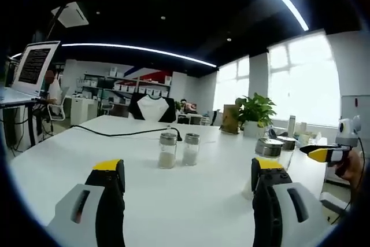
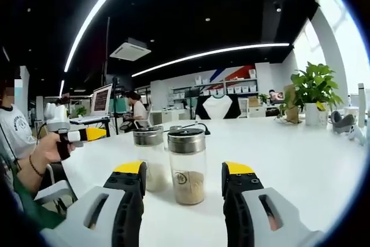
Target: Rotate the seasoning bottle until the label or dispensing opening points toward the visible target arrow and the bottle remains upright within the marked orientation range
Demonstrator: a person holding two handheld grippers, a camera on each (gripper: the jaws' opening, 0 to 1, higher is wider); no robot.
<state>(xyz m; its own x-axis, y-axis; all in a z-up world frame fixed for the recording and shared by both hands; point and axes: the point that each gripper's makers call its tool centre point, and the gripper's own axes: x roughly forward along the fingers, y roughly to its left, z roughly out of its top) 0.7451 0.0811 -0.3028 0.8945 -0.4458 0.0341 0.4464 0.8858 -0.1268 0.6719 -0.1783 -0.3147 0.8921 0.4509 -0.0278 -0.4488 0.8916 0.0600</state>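
The right tongs (image 2: 184, 180) stand spread on either side of a clear glass seasoning bottle with a steel lid (image 2: 188, 166) (upright) on the white counter (image 2: 300, 160), a second similar bottle (image 2: 150, 157) just beside it.

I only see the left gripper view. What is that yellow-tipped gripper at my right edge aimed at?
Observer: The right gripper is open. Its jaws frame an upright seasoning bottle of tan granules without touching it.
Operator: Any marking on it?
Observer: A small round mark on the glass faces that camera.
Operator: Is it standing alone?
Observer: No, a second bottle with white contents stands close behind it, to the left in the right gripper view.
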